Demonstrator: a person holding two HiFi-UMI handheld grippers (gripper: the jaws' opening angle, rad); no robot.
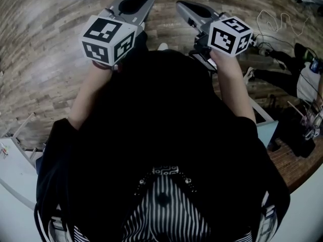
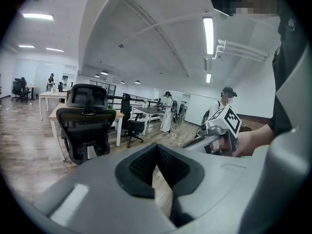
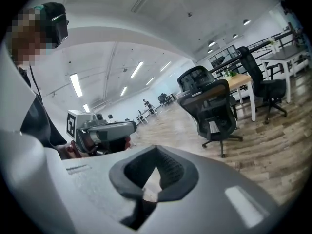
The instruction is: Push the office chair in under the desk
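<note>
Black mesh and plastic made up the office chair (image 2: 85, 126), which stood out on the wood floor (image 1: 50, 59) well apart from both claws and beyond the far edge of the head view. Its back and headrest faced the person, with the pale-topped desk (image 2: 118, 115) just behind it on the far side, so the push would probably have to run straight away from the person, into the chair's back and toward the desk. The left claw (image 1: 137, 5) was held up in front of the body with its jaws together on nothing, and the right claw (image 1: 187, 9) beside it was likewise closed and empty. Both angled slightly inward, so the chair showed to the left in the left gripper view and to the right (image 3: 210, 108) in the right gripper view, which put it roughly dead ahead between them. Neither hand looked clearly nearer. Judged from this, the approach had not begun, and how far the seat already sat under the desk (image 3: 241, 82) could not be told
</note>
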